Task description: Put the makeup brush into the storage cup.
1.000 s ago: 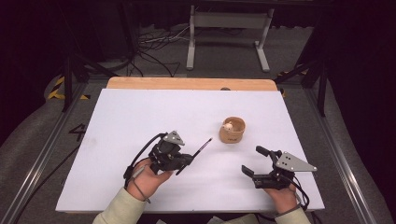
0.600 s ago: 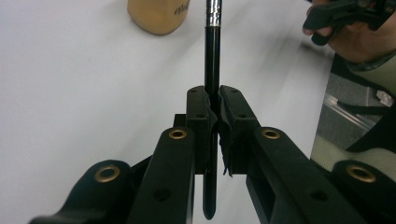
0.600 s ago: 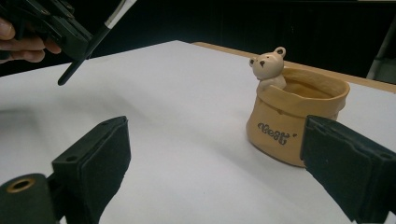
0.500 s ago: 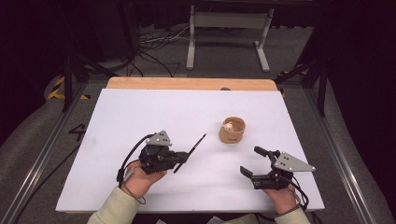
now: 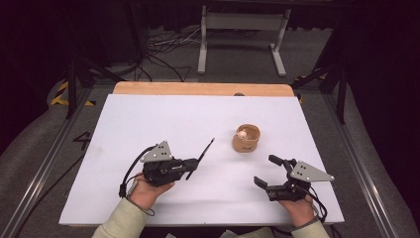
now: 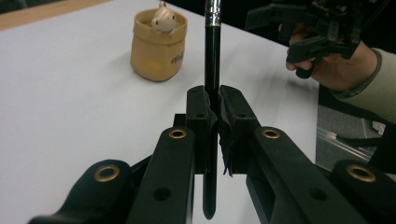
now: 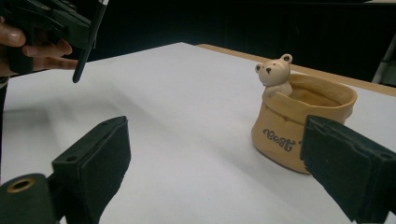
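Script lettering (partly legible, "Best") on bear pot [image 7: 299,133], fingers [image 7: 93,161] alongside.

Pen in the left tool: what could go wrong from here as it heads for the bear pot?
1. The left tool pinches the pen near one end, so most of it sticks out; it may pivot or slip on contact.
2. The bear pot stands free on the table, and the open right tool is apart from it; a nudge could tip or slide it.
3. The bear figure on the rim narrows the opening.
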The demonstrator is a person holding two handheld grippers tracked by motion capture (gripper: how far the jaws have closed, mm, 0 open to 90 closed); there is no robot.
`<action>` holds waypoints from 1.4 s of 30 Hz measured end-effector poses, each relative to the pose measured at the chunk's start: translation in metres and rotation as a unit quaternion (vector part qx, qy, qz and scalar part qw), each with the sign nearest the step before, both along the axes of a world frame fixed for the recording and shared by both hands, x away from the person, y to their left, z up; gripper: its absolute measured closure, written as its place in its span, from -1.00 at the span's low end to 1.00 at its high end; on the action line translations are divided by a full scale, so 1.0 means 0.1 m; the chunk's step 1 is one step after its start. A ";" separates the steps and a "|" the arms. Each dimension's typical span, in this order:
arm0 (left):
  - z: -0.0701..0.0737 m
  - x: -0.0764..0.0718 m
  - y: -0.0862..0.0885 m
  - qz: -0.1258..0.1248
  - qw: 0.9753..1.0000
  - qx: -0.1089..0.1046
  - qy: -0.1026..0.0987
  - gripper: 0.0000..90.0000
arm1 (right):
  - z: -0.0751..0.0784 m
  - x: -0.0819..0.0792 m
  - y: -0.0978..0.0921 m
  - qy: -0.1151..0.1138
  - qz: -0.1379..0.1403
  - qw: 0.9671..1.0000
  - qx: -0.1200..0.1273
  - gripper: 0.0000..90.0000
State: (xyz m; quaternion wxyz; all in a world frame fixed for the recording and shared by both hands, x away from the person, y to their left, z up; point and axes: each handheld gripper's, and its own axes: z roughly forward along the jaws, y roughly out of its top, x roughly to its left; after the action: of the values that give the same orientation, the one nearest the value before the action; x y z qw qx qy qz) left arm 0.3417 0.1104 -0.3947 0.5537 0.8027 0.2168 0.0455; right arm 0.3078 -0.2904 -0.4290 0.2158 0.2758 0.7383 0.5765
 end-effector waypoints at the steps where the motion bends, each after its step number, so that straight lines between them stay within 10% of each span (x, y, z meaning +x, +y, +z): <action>1: -0.02 0.01 0.01 -0.002 1.000 -0.006 -0.005 0.85 | 0.01 0.00 0.00 0.000 0.001 1.000 -0.001 -0.80; 18: -0.14 -0.07 -0.02 -0.013 0.996 -0.066 -0.056 0.85 | 0.18 0.00 0.21 0.003 0.050 0.999 -0.004 -0.78; 30: -0.15 -0.08 -0.03 -0.026 0.994 -0.075 -0.070 0.85 | 0.31 0.02 0.34 0.005 0.096 0.995 0.039 -0.70; 42: -0.15 -0.10 -0.06 -0.034 0.994 -0.075 -0.074 0.85 | 0.54 0.11 0.72 -0.013 0.147 0.989 0.031 -0.60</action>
State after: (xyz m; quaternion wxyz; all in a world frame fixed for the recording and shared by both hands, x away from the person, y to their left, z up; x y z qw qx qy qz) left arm 0.3320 0.1041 -0.4098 0.6282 0.7601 0.1512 0.0693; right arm 0.3184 -0.2181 -0.3753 0.1290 0.1634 0.7496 0.6283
